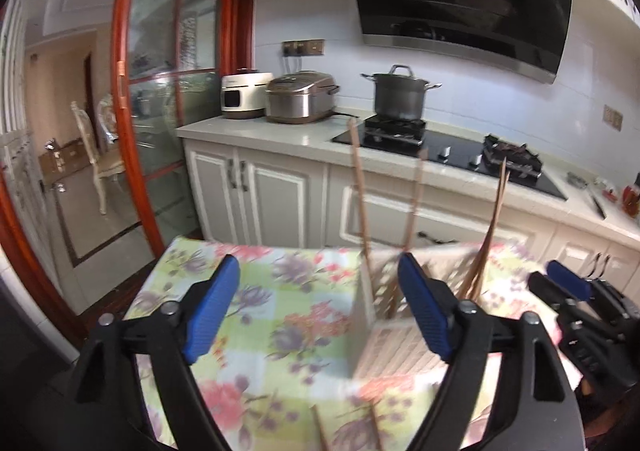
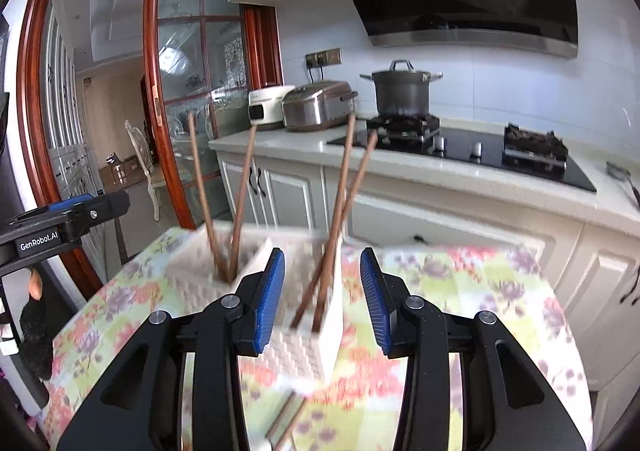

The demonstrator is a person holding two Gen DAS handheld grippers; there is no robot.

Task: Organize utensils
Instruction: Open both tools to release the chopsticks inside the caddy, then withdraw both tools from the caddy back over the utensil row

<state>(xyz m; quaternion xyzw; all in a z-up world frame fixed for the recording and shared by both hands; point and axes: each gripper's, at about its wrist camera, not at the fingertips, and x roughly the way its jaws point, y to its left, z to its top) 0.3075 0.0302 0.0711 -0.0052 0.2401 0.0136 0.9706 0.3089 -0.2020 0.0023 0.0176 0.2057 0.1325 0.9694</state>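
Note:
A white perforated utensil holder (image 2: 304,343) stands on the floral tablecloth, with brown wooden chopsticks (image 2: 340,207) upright in its near compartment and two more (image 2: 240,195) in its far one. My right gripper (image 2: 322,295) is open, its blue pads on either side of the holder's near end, holding nothing. In the left wrist view the holder (image 1: 376,315) and its chopsticks (image 1: 360,187) sit just right of centre. My left gripper (image 1: 320,307) is open and empty, left of the holder. Loose chopsticks (image 1: 320,427) lie on the cloth near the front edge.
The small table (image 1: 280,291) has a floral cloth. Behind it runs a kitchen counter (image 1: 280,135) with two rice cookers (image 1: 300,97), a pot (image 1: 398,93) on a gas hob, and cabinets below. A wood-framed glass door (image 1: 132,91) is at left.

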